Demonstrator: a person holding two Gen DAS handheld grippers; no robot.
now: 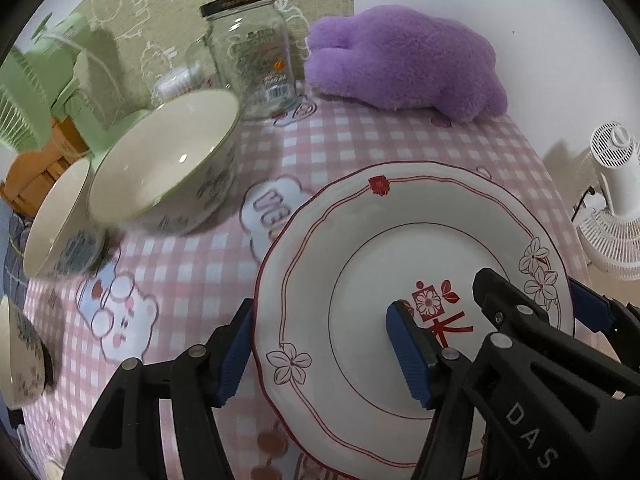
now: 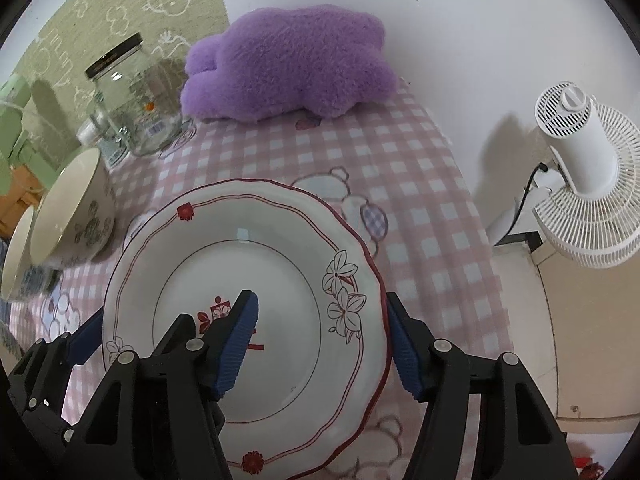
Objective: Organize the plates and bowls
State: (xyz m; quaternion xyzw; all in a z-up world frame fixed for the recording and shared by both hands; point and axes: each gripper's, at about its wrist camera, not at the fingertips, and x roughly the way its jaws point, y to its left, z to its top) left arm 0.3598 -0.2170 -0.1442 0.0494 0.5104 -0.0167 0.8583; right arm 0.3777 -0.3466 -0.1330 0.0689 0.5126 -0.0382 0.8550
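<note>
While both grippers straddle plate (image 1: pixel 352 248) rims — bowls (image 1: pixel 168 168) left.

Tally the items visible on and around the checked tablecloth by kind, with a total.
Plates: 1
Bowls: 3
Glass jars: 1
Purple plush toys: 1
White fans: 1
Total: 7

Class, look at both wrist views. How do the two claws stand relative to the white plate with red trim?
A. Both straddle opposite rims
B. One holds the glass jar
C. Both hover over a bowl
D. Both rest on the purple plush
A: the left claw brackets one rim of the white plate with red trim, the right claw the opposite rim.
</note>
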